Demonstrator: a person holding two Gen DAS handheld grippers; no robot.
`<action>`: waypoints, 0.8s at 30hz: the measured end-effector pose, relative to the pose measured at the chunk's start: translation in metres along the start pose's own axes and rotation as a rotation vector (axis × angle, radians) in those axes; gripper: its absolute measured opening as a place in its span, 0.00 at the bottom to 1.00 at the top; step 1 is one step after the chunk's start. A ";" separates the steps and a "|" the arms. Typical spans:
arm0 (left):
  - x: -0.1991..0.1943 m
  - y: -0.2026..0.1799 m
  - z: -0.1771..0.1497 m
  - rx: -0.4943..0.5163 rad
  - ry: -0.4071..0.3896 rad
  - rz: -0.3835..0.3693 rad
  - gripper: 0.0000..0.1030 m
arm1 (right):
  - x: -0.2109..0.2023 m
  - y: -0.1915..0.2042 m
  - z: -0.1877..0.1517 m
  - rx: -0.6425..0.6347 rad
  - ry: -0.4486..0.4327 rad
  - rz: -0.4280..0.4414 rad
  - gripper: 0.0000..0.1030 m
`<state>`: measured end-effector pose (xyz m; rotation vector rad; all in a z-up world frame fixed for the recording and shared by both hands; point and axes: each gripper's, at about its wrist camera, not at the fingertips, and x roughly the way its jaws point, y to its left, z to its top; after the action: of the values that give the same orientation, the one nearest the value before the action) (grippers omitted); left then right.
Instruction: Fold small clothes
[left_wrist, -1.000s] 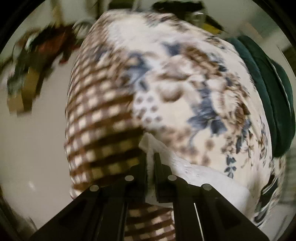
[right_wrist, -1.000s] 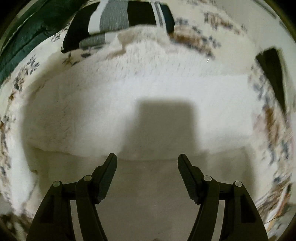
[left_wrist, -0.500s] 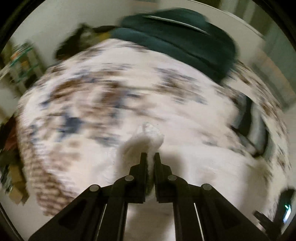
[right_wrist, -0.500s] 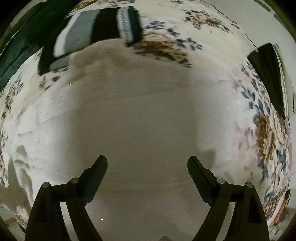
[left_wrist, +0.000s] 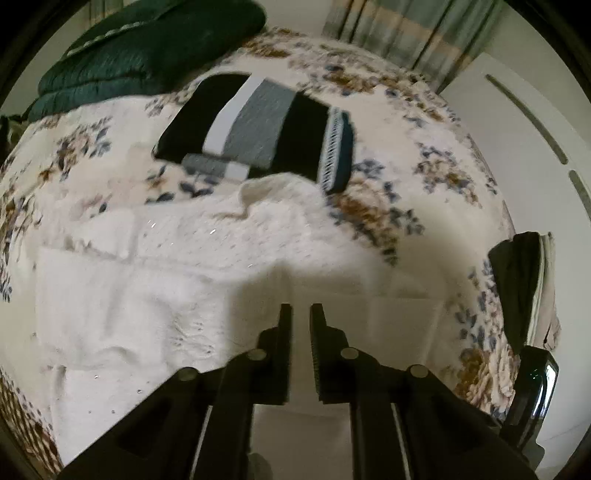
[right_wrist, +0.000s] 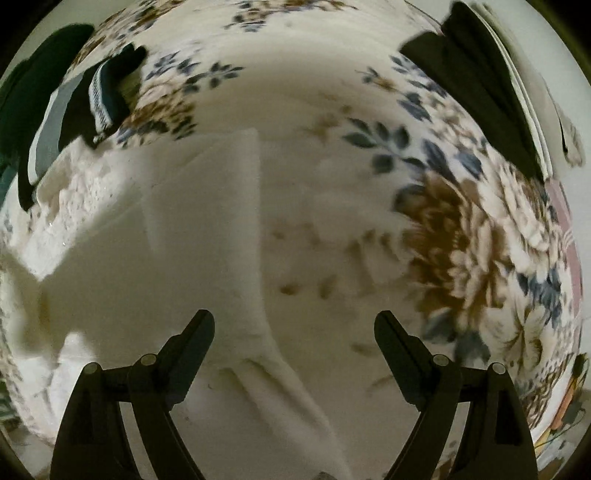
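Left gripper (left_wrist: 301, 312): fingers close together with a thin gap between them, nothing visibly pinched; poised over the near part of the white garment.
Right gripper (right_wrist: 294, 325): fingers spread wide, holding nothing, above the garment's right edge.
White garment (left_wrist: 177, 280): fuzzy white knit, spread flat on the floral bedspread (left_wrist: 424, 155); a folded flap shows in the right wrist view (edges soft with blur).
Striped folded garment (left_wrist: 258, 125): black, white and grey, lying just beyond the white one, touching its far edge.
Dark green quilt (left_wrist: 147, 55): bunched at the far left of the bed.
Dark cloth (left_wrist: 517, 284): at the bed's right edge, well apart.
Curtain (left_wrist: 399, 33): striped, behind the bed.
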<state>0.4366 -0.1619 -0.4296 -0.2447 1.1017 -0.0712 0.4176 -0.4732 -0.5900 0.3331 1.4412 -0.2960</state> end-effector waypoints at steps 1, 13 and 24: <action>-0.005 0.001 0.001 -0.005 -0.028 -0.004 0.39 | -0.003 -0.005 0.001 0.012 0.006 0.028 0.87; -0.042 0.148 0.009 -0.149 -0.153 0.383 0.97 | 0.014 0.093 0.019 -0.051 0.106 0.440 0.87; -0.059 0.231 -0.031 -0.192 -0.091 0.578 0.97 | 0.017 0.156 0.017 -0.101 0.065 0.505 0.07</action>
<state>0.3673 0.0684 -0.4446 -0.0917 1.0532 0.5577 0.4960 -0.3369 -0.5983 0.6124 1.3783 0.1975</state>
